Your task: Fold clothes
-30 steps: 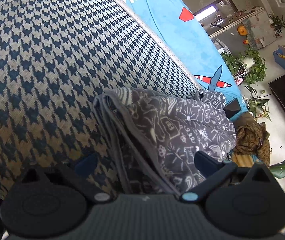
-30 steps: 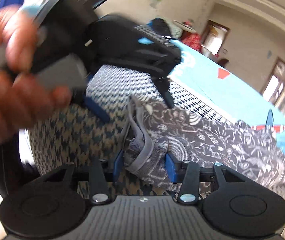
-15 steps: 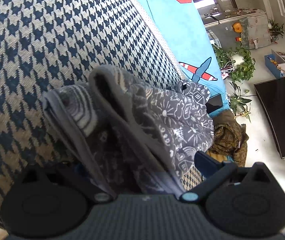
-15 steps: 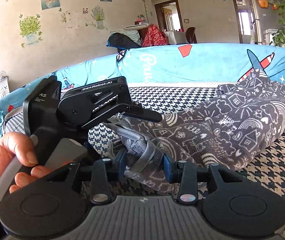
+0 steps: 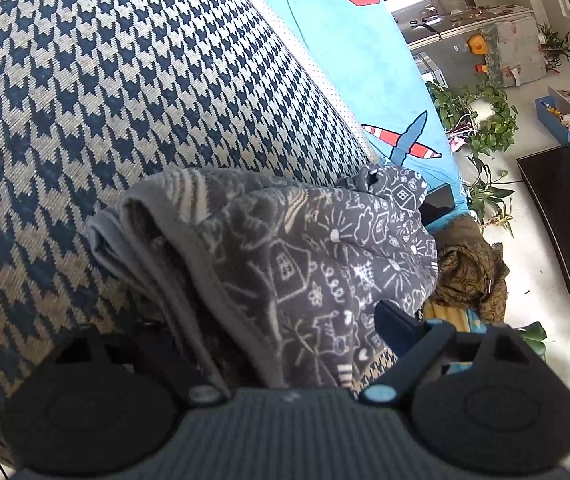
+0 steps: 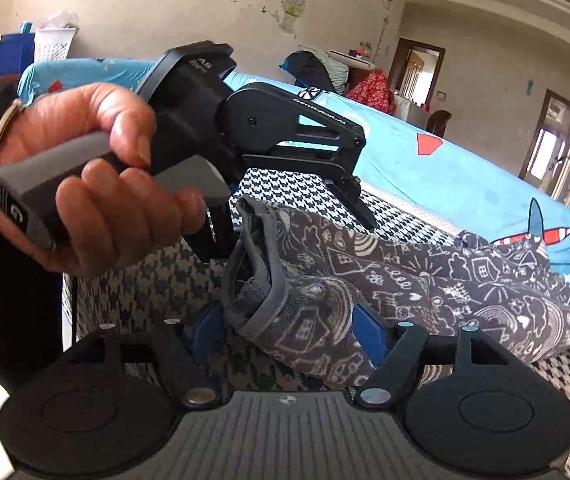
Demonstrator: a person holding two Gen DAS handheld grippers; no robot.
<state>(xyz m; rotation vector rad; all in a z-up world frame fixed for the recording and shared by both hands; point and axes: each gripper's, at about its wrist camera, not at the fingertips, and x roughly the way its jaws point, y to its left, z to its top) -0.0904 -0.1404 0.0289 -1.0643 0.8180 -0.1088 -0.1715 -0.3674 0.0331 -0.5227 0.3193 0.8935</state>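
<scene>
The right gripper (image 6: 289,332) has its blue-padded fingers (image 6: 369,334) pressed against either side of a bunched, hemmed edge of the grey patterned garment (image 6: 425,288), pinching it. From there the cloth trails off to the right across the houndstooth cover (image 6: 157,292) of the sofa. The left gripper (image 5: 281,328) stands with its fingers spread: the right finger (image 5: 395,326) shows clear of the fabric, while the other is buried under the folds, which drape between them without being squeezed. In the right wrist view the left hand (image 6: 93,184) grips the handle of that tool just above the garment's upper edge. In the left wrist view the grey patterned garment (image 5: 305,248) lies in doubled layers on the houndstooth cover (image 5: 105,80), beside a blue sheet (image 5: 345,52) printed with red and white aeroplanes. Beyond the sofa end, a brown heap of cloth (image 5: 469,276) rests near leafy houseplants (image 5: 481,120).
</scene>
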